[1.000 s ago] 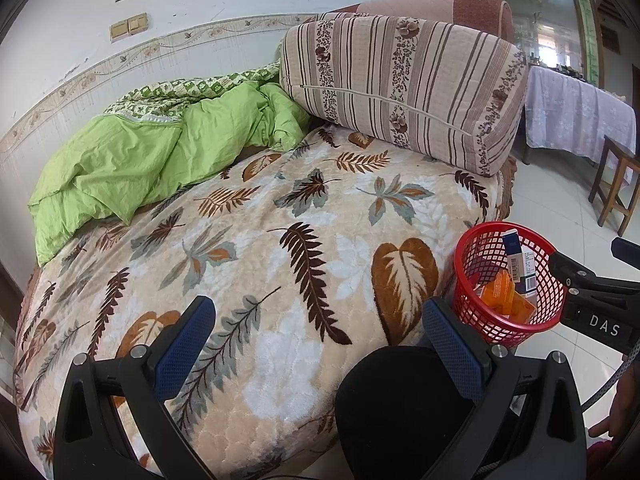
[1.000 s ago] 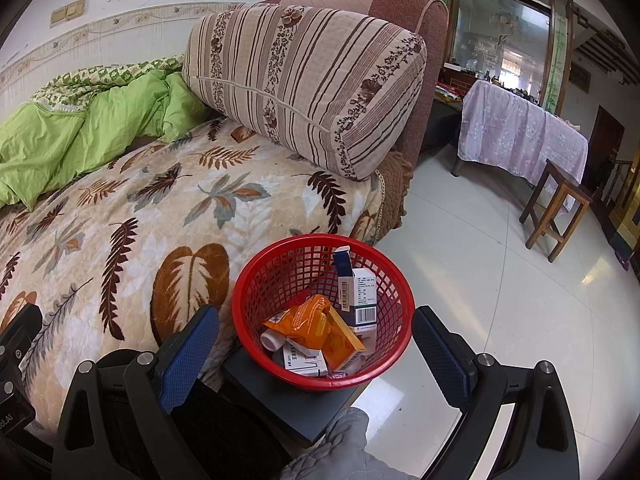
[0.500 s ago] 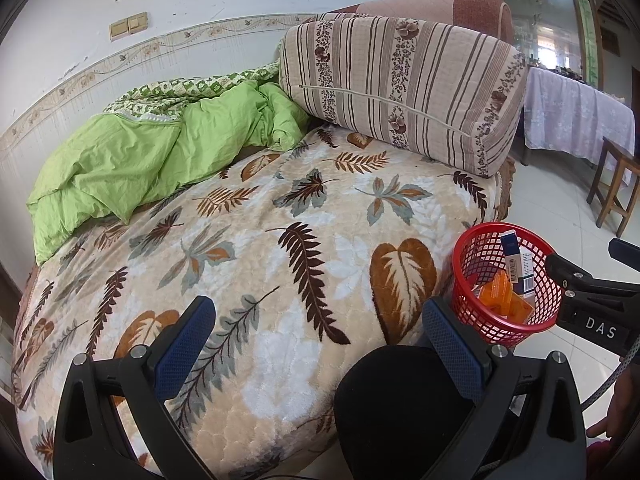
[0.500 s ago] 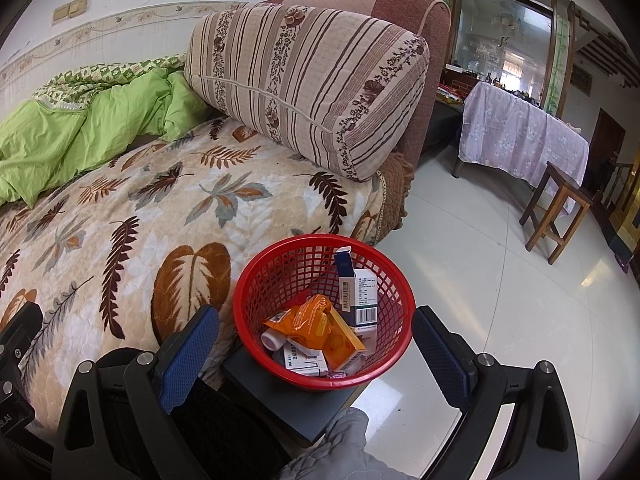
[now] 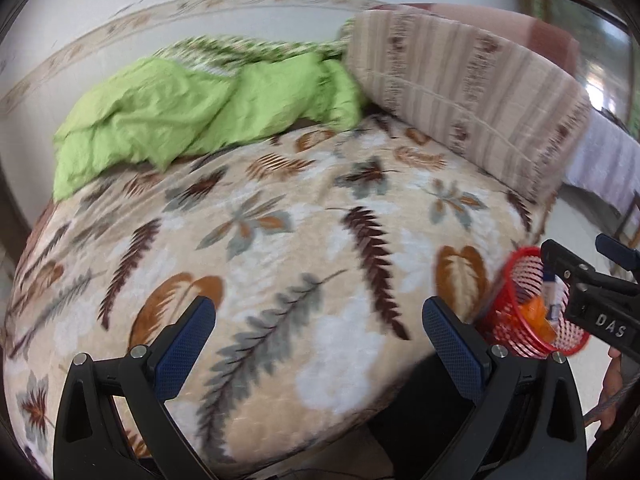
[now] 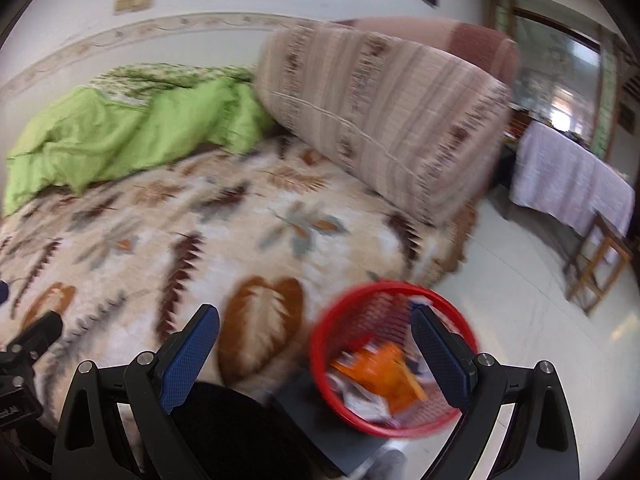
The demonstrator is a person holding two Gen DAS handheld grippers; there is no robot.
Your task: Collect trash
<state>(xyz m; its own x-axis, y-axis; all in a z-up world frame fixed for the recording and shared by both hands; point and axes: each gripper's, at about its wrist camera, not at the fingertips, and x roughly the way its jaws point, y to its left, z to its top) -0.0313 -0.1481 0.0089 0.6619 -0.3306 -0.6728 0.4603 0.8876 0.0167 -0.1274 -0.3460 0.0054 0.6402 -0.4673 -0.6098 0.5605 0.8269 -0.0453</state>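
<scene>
A: Where's the trash now?

B: In the red basket [image 6: 394, 356], near right, just off the bed [image 6: 240, 232] edge on a dark block. Orange wrapper [image 6: 384, 368] and small cartons inside.

A: Handling?

B: My guess: all light. Wrapper soft and crinkly, cartons crush easily. Basket is thin plastic mesh and would flex, so take it by the rim, not the wall.

A: Jaws?

B: Left gripper [image 5: 318, 344] spread wide, nothing between. Right gripper [image 6: 316, 354] likewise spread, empty; its right finger overlaps the basket rim in view.

A: Changes from half a second ago?

B: Both views blurred, cameras swung. Basket sits further right in both. Contents look the same.
</scene>
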